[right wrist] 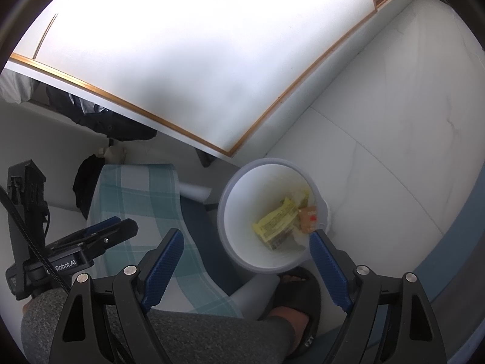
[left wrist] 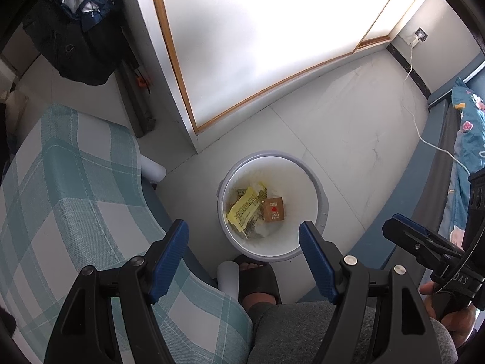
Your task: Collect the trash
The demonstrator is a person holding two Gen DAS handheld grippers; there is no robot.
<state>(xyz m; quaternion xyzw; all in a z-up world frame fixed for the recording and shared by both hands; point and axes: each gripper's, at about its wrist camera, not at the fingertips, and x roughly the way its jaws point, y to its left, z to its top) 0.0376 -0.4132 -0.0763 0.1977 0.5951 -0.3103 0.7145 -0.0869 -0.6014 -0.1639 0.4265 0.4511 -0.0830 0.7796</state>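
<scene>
Left wrist: left gripper (left wrist: 242, 261) fingers wide, empty, above bin (left wrist: 315, 182).

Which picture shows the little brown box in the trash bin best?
The left wrist view. There the little brown box lies sharp in the trash bin, its red heart clear, beside the yellow wrapper. In the right wrist view the same box is blurred, a brownish patch near the bin's far wall.

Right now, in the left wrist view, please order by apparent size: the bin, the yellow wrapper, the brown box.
1. bin, clearly largest.
2. yellow wrapper, lying inside it.
3. brown box, beside the wrapper, smallest.
</scene>
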